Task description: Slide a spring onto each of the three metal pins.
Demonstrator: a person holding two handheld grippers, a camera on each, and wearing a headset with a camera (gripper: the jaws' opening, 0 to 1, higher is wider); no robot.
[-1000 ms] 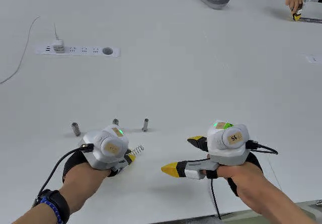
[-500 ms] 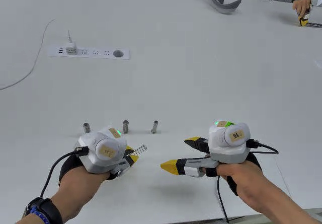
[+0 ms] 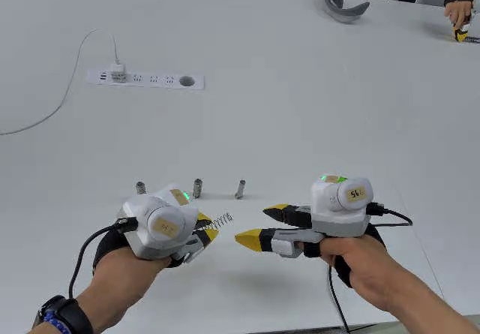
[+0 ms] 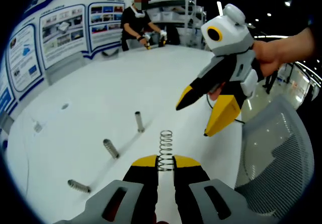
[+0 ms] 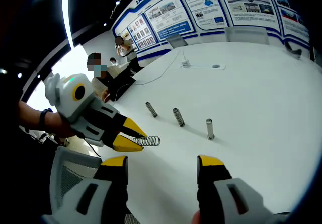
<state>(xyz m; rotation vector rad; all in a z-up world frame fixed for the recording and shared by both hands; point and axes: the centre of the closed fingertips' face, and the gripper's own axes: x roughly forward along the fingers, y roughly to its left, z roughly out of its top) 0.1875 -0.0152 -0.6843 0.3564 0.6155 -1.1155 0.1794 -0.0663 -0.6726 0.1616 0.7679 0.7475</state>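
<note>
Workbench (image 3: 300, 109) white, pins (image 3: 240, 189) standing, power strip (image 3: 146, 80) beyond; poster panels (image 4: 60, 30) on wall

Left hand-held gripper (image 3: 207, 230): jaws pinched together on a spring (image 3: 222, 219), which sticks out past the tips toward the right one. Left hand (image 3: 124, 263) wraps the grip, forearm coming in from lower left. Right hand-held gripper (image 3: 253, 225): jaws apart, holding nothing, tips aimed left at the other's tips, near but not touching. Right hand (image 3: 358, 253) on the grip, forearm coming in from lower right.
</note>
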